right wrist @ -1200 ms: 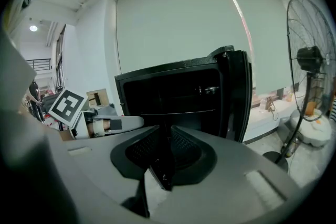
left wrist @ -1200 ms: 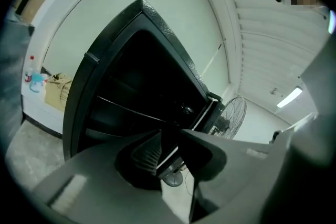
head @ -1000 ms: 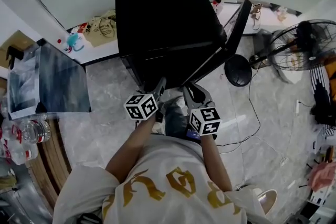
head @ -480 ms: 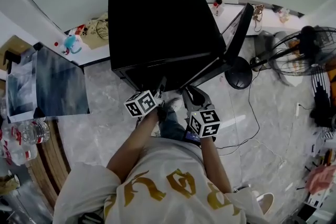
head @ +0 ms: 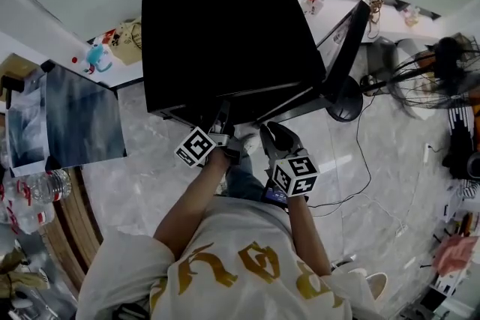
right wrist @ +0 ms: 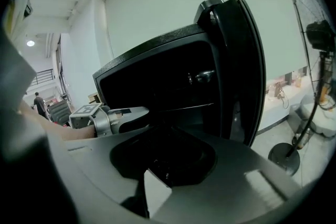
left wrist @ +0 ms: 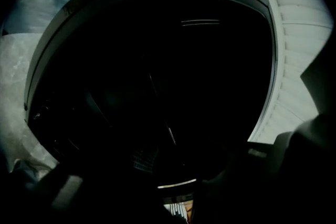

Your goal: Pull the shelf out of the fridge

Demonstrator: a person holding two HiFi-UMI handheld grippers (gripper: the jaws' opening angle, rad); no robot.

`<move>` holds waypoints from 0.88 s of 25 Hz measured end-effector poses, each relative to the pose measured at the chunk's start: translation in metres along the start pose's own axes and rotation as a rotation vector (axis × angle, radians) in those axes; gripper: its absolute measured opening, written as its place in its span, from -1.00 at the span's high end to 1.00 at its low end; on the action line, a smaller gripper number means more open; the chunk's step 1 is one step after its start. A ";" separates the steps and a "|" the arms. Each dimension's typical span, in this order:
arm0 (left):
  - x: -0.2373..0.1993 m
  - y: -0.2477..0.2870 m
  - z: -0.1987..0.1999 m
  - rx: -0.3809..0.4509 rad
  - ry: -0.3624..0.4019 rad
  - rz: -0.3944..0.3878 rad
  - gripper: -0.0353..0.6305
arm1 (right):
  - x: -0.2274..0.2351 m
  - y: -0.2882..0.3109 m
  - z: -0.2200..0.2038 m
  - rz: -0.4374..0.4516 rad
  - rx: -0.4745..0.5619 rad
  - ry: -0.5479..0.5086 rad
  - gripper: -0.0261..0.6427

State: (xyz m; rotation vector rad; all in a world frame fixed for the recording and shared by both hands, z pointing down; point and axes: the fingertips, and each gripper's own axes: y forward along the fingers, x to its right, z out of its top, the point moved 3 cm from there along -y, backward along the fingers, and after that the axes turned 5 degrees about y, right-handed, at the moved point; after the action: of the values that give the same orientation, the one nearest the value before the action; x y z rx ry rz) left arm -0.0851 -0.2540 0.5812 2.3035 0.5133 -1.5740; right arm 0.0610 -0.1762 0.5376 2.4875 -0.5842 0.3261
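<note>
The black fridge [head: 225, 34] fills the middle of the head view, its door [head: 346, 37] swung open to the right. My left gripper [head: 223, 118] reaches under the fridge's front edge into the dark opening. In the left gripper view the inside is nearly black; only a thin bright edge [left wrist: 176, 184], perhaps the shelf front, shows low down, and the jaws are lost in shadow. My right gripper [head: 268, 133] hangs just outside the opening, right of the left one. Its grey jaws meet at the tips [right wrist: 173, 131] with nothing between them. The left gripper [right wrist: 131, 112] shows beside it.
A floor fan [head: 442, 64] and its round black base [head: 343, 100] stand right of the open door, with cables [head: 360, 161] across the marble floor. A grey panel [head: 71, 116] and water bottles [head: 22, 198] lie at the left. Small items sit on a ledge [head: 112, 49] behind.
The left gripper has pushed forward and up into the fridge opening. The fridge looms larger in the head view. The right gripper has stayed about where it was.
</note>
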 end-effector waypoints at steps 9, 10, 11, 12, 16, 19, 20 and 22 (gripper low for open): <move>-0.005 0.024 0.006 0.059 -0.088 -0.008 0.55 | 0.009 0.014 -0.003 0.016 -0.036 0.004 0.64; -0.005 0.026 0.008 0.058 -0.075 -0.007 0.61 | 0.010 0.015 -0.003 0.017 -0.039 0.005 0.64; -0.005 0.028 0.012 0.056 -0.045 -0.002 0.66 | 0.011 0.016 -0.003 0.018 -0.042 0.005 0.64; -0.005 0.029 0.014 0.057 -0.023 0.001 0.70 | 0.013 0.016 -0.003 0.020 -0.045 0.005 0.64; 0.001 0.036 0.015 0.097 -0.141 -0.054 0.77 | 0.017 0.018 -0.005 0.024 -0.054 0.008 0.64; 0.001 0.037 0.016 0.100 -0.162 -0.068 0.78 | 0.020 0.019 -0.006 0.019 -0.058 0.010 0.64; -0.001 0.036 0.017 0.098 -0.153 -0.064 0.79 | 0.021 0.019 -0.006 0.017 -0.058 0.013 0.64; -0.005 0.035 0.017 0.093 -0.121 -0.042 0.79 | 0.020 0.019 -0.006 0.020 -0.060 0.017 0.65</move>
State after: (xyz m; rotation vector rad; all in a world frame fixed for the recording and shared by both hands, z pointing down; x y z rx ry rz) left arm -0.0846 -0.2934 0.5812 2.2592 0.4708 -1.7803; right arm 0.0685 -0.1936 0.5584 2.4203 -0.6039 0.3316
